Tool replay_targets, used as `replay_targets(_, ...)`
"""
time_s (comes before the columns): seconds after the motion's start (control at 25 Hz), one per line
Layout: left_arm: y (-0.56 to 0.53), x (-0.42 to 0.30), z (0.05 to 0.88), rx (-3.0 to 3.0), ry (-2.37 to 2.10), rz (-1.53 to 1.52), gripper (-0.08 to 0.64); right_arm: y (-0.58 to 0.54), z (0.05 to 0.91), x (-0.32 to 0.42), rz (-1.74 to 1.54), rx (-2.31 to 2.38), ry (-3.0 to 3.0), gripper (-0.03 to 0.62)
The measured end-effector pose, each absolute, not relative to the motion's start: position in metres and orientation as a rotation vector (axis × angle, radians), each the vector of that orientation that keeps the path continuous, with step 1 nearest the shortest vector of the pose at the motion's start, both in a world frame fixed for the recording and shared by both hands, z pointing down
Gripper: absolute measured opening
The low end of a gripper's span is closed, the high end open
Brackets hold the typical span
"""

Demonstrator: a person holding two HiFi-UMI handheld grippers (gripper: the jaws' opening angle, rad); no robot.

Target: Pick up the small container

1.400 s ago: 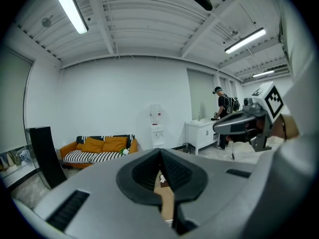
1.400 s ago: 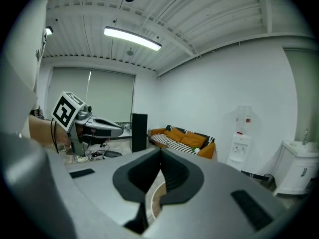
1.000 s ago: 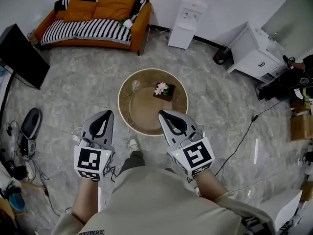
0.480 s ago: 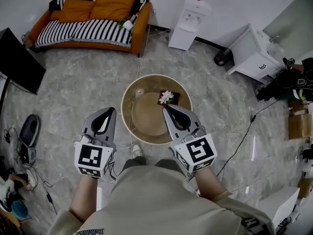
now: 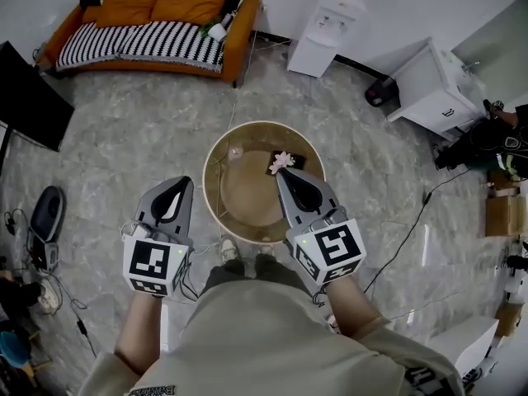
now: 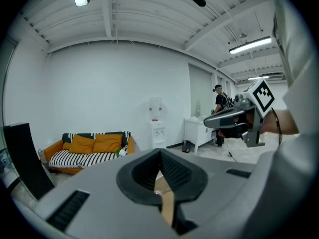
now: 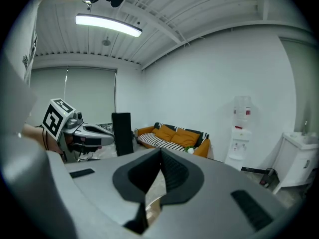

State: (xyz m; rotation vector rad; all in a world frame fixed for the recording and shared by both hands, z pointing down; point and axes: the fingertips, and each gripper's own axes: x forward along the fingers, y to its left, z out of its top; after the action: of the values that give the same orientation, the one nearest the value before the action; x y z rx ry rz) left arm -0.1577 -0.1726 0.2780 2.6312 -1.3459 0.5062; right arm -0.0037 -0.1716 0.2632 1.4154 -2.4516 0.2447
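The small clear container (image 5: 236, 151) stands on the far left part of the round wooden table (image 5: 216, 190). A pink flower on a dark tray (image 5: 283, 162) lies to its right. My right gripper (image 5: 285, 176) is shut and empty, its tip over the table just short of the flower tray. My left gripper (image 5: 176, 190) is shut and empty too, held over the floor left of the table, nearer to me than the container. Each gripper view looks level across the room and shows the other gripper: right gripper (image 6: 208, 119), left gripper (image 7: 110, 133). The container shows in neither.
An orange sofa with striped cushions (image 5: 157, 23) stands by the far wall, with a white water dispenser (image 5: 326, 27) and a white cabinet (image 5: 433, 89) to its right. A black panel (image 5: 29, 97) and cables lie at the left. A person (image 5: 495, 139) is at the right edge.
I have come slightly closer to the table. The right gripper's tip has moved forward over the table toward the flower tray. Both grippers stay shut.
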Motion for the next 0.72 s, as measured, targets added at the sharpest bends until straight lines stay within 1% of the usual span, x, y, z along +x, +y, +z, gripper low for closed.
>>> replay_targets(0.48,-0.21,-0.139,0.307,2.549,-1.447,0.538,0.006,-0.228,0.305,0.017,0.29,1.386,-2.512,0.001)
replay_targets(0.52,-0.215,-0.138,0.31,2.545,-1.456,0.539,0.006,-0.235,0.309,0.015,0.305,1.379,-2.532,0.023)
replay_targets(0.6,-0.227,-0.136,0.312,2.551,-1.477,0.531,0.006,-0.253,0.318,0.01,0.347,1.362,-2.563,0.126)
replay_targets(0.72,-0.248,-0.13,0.32,2.565,-1.499,0.524,0.006,-0.283,0.34,0.005,0.37,1.361,-2.57,0.195)
